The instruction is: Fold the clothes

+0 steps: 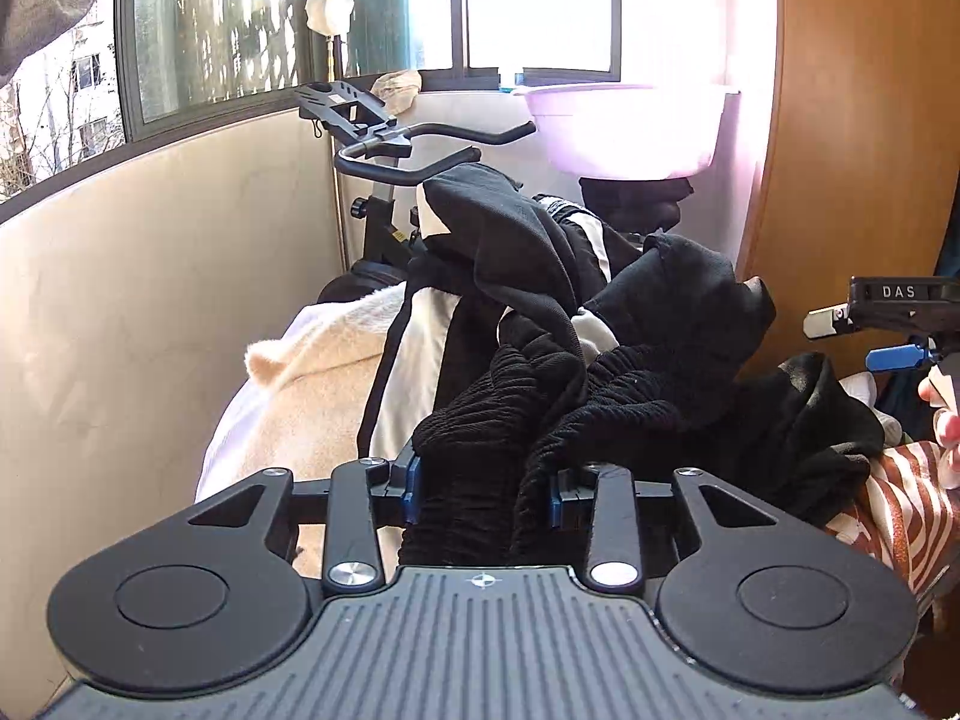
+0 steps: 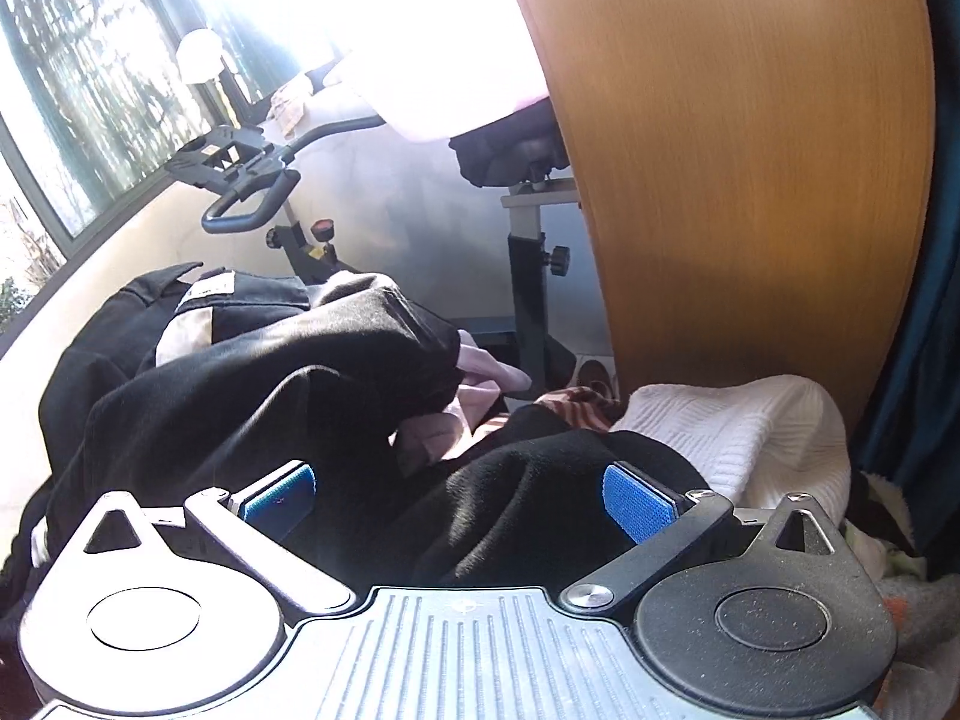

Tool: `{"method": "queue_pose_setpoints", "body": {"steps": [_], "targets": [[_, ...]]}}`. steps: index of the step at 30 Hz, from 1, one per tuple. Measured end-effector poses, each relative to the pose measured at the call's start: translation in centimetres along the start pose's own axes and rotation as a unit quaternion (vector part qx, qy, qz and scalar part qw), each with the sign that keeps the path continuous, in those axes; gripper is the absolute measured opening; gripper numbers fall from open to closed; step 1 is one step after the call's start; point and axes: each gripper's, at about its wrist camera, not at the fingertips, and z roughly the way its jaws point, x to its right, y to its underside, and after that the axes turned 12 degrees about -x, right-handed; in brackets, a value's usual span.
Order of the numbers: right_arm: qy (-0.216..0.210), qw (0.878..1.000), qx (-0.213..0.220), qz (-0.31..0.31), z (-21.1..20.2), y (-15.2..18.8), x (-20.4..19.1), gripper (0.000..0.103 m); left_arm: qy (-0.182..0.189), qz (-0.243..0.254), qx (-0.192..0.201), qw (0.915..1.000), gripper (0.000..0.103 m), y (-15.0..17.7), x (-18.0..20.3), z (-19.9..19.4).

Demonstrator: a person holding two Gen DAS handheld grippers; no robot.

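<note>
Ribbed black knit bunches between the left gripper, its blue pads pinching it; right gripper hangs spread wide over smooth black fabric, white waffle cloth beside.

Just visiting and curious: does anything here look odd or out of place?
Yes. A pink plastic basin sits balanced on the exercise bike's saddle, an unusual perch. The clothes are a tangled heap, with a black ribbed garment bunched between the left gripper fingers.

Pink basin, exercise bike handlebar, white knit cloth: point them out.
Pink basin [image 1: 630, 126]: left wrist view, front wall.
Exercise bike handlebar [image 1: 372, 171]: left wrist view, near loop.
White knit cloth [image 2: 732, 432]: right wrist view, top fold.
</note>
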Motion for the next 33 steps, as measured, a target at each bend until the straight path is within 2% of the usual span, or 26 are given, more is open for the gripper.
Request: {"method": "queue_pose_setpoints", "body": {"steps": [5,9,11,12,13,14,15,16,19,22,29,33], "targets": [[-0.043,0.999,0.013,-0.005,2.4,-2.3,-3.0,0.102,0.008,-0.032,-0.023,0.9992,0.034,1.5,-1.1,0.0],[-0.056,0.998,-0.018,-0.019,5.5,-3.3,-5.3,0.102,0.021,-0.054,-0.034,0.9978,0.034,2.3,-1.6,-0.1],[-0.062,0.996,-0.039,-0.049,6.7,-2.8,-6.2,0.077,0.023,-0.055,-0.039,0.9975,0.034,2.5,-1.8,0.1],[-0.058,0.995,-0.047,-0.066,6.9,-2.3,-6.6,0.049,0.029,-0.06,-0.04,0.9969,0.034,2.6,-1.9,0.0],[-0.053,0.994,-0.056,-0.084,7.0,-1.7,-6.9,0.035,0.036,-0.066,-0.041,0.9963,0.034,2.7,-2.0,-0.1],[-0.046,0.993,-0.052,-0.098,6.9,-1.0,-7.1,0.032,0.043,-0.072,-0.042,0.9956,0.036,2.8,-2.1,-0.2],[-0.04,0.992,-0.046,-0.112,6.5,-0.4,-7.1,0.022,0.046,-0.069,-0.042,0.9956,0.041,2.7,-2.1,-0.1],[-0.036,0.991,-0.04,-0.126,6.2,0.2,-7.2,0.017,0.045,-0.066,-0.042,0.9959,0.048,2.6,-2.0,-0.1],[-0.034,0.988,-0.027,-0.15,4.9,1.6,-6.9,0.012,0.03,-0.064,-0.046,0.9964,0.065,2.3,-1.9,0.3],[-0.043,0.987,-0.028,-0.153,3.3,2.8,-6.5,0.011,0.034,-0.078,-0.06,0.9946,0.074,1.9,-2.3,1.1],[-0.057,0.987,-0.047,-0.144,0.8,5.5,-5.5,0.011,0.015,-0.08,-0.09,0.9926,0.087,1.3,-3.0,2.9],[-0.041,0.983,-0.047,-0.173,-0.1,6.5,-5.9,0.011,0.026,-0.094,-0.111,0.989,0.087,1.0,-3.7,4.3]]}}
